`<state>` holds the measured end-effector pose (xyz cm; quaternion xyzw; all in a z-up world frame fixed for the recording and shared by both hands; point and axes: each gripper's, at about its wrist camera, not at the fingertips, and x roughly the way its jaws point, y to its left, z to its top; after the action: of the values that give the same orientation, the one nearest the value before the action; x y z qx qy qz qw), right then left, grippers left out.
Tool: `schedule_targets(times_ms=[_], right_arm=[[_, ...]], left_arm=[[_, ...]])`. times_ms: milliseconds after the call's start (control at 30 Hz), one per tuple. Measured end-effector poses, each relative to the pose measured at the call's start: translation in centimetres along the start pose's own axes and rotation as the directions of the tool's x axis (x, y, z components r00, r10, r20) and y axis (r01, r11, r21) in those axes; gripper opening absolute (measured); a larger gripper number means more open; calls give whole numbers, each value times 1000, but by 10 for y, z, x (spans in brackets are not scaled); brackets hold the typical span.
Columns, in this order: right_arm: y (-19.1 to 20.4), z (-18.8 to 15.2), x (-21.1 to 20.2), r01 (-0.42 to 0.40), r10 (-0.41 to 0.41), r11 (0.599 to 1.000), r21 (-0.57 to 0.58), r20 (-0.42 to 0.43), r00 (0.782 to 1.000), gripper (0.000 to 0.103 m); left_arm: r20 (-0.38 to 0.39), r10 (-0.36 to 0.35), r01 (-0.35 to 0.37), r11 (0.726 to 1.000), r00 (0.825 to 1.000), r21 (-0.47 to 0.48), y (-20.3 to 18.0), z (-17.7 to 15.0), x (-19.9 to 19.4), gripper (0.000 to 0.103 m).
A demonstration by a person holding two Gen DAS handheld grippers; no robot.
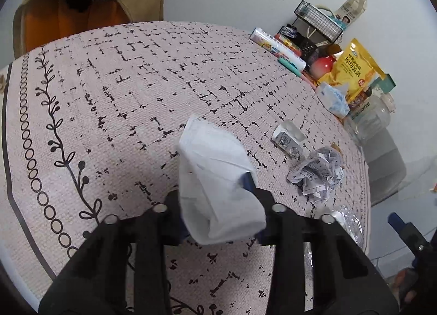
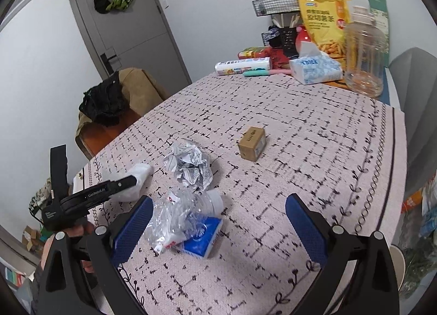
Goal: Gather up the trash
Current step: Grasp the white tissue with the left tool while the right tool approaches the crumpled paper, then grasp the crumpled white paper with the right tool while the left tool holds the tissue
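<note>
My left gripper [image 1: 215, 195] is shut on a crumpled white tissue [image 1: 215, 178] just above the patterned tablecloth [image 1: 123, 96]; the tissue hides its left finger. The right wrist view shows the same tissue [image 2: 140, 173] at that gripper's tip. My right gripper [image 2: 218, 203] stands open, its blue pads either side of a crushed clear plastic bottle [image 2: 180, 211] and a blue tissue pack [image 2: 202, 241], touching neither. A crumpled newspaper ball [image 2: 188, 167] lies just beyond them, and a small cardboard box [image 2: 252, 143] further back.
Along the far wall edge stand a tissue box [image 2: 314, 68], a clear jar [image 2: 363, 58], a yellow snack bag [image 2: 325, 20], a wire rack [image 2: 275, 5] and a roll of bags [image 2: 241, 65]. A chair with dark clothes [image 2: 106, 102] stands left, a grey chair [image 2: 418, 96] right.
</note>
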<state>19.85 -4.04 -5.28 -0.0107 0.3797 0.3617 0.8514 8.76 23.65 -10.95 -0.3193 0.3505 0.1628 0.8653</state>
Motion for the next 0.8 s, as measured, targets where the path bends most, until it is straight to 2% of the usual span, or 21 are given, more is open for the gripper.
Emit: schedule_targets(times_ms=[33, 133, 433, 800], right_arm=[[3, 2, 3, 0, 0, 1000, -8, -7, 1000, 95], [13, 9, 17, -4, 3, 999, -41, -33, 999, 95], [40, 28, 62, -2, -11, 994, -113, -113, 993, 95], [67, 49, 117, 2, -44, 983, -182, -227, 973, 95]], left_arm=[[2, -3, 3, 1000, 1000, -3, 2, 0, -2, 25], [25, -15, 15, 1000, 1000, -8, 8, 1, -12, 21], [107, -9, 14, 999, 994, -44, 28, 10, -48, 21], [131, 12, -1, 997, 991, -83, 48, 12, -62, 21]])
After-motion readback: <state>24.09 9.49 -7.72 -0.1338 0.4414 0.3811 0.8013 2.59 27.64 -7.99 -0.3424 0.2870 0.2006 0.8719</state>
